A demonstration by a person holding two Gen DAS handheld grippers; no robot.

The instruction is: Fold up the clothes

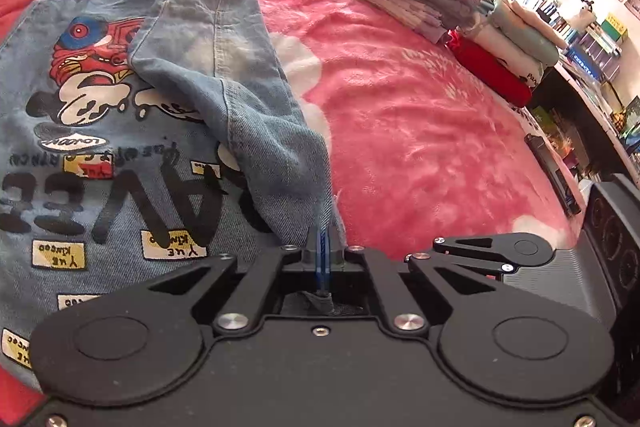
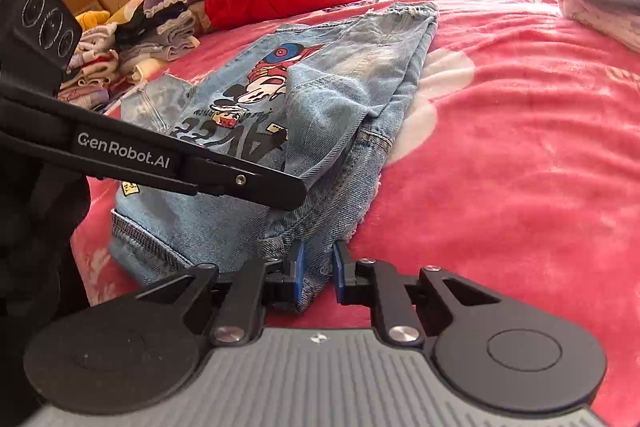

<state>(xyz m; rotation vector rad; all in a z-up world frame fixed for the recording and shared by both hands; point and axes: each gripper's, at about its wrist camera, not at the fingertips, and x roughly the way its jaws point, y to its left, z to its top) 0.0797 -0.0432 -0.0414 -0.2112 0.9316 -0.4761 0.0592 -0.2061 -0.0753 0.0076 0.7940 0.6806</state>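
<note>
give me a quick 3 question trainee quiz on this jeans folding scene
1. True or false: the left claw is shut on denim of the printed jeans.
2. The right claw is: A) clamped on a red shirt B) parted, with the jeans' edge between its pads C) out of view.
3. Fill in: the jeans lie on a ____ blanket, with a stack of folded clothes further off.

Key: 1 true; 2 B; 3 pink
</note>
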